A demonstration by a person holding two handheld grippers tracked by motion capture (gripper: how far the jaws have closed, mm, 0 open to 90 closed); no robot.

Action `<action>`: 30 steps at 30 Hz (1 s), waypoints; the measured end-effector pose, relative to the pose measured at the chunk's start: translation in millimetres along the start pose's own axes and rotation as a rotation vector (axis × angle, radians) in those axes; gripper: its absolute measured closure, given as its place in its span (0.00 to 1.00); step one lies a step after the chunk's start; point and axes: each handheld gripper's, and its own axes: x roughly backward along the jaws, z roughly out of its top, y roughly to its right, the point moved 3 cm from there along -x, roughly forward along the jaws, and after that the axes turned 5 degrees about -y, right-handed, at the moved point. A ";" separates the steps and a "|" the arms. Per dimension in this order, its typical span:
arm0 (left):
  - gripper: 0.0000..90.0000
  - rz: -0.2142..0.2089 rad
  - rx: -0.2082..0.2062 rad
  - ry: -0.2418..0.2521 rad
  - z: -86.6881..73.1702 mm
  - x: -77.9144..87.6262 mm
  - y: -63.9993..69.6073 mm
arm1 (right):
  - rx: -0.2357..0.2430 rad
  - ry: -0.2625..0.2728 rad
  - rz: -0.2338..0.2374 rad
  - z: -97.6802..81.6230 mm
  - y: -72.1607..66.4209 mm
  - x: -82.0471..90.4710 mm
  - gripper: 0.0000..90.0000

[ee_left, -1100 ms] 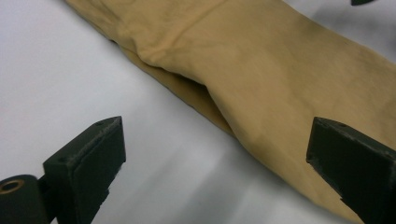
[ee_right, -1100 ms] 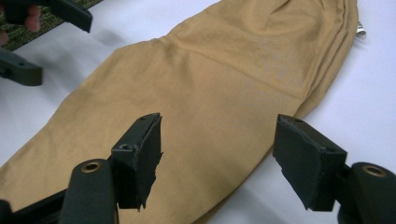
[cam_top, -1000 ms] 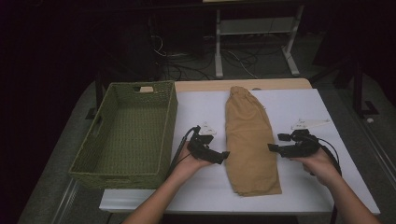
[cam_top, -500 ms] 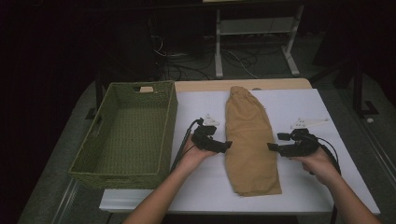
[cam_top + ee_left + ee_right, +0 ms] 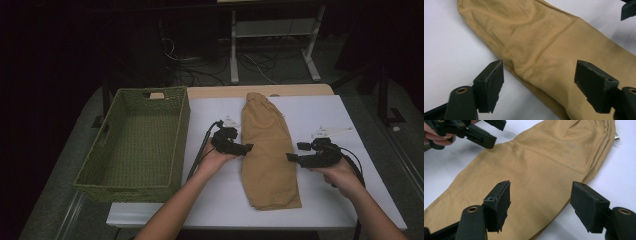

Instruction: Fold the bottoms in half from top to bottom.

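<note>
Garment: a folded tan cotton garment (image 5: 267,150), long and narrow, is lying flat on the white table top (image 5: 345,200), running from the far edge toward the person, right of the basket and between the two hands.
Garment, close up: in the left gripper view the tan cloth (image 5: 544,47) is showing a soft crease and a folded side edge resting on the white surface; in the right gripper view the same cloth (image 5: 544,162) is stretching away toward its narrower far end.
Left gripper: the black two-jaw left gripper (image 5: 245,148) is sitting at the garment's left edge, about halfway along it, tips reaching over the cloth.
Left jaws: they have just been closing but are standing apart, straddling the folded edge, with cloth lying between them and no pad pressing on it.
Right gripper: the black two-jaw right gripper (image 5: 292,156) is waiting at the garment's right edge, pointing inward across from the left one.
Right jaws: they are standing open over the cloth's edge, gripping nothing.
Basket: a rectangular green woven basket (image 5: 112,175) is standing at the table's left side, well apart from the garment.
Hands: the person's forearms are coming in from the near edge, one to each side of the garment.
</note>
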 end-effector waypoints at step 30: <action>0.61 0.078 0.077 0.002 43.2 -35.9 -49.2 | -0.005 0.007 0.005 0.5 -0.1 1.1 0.36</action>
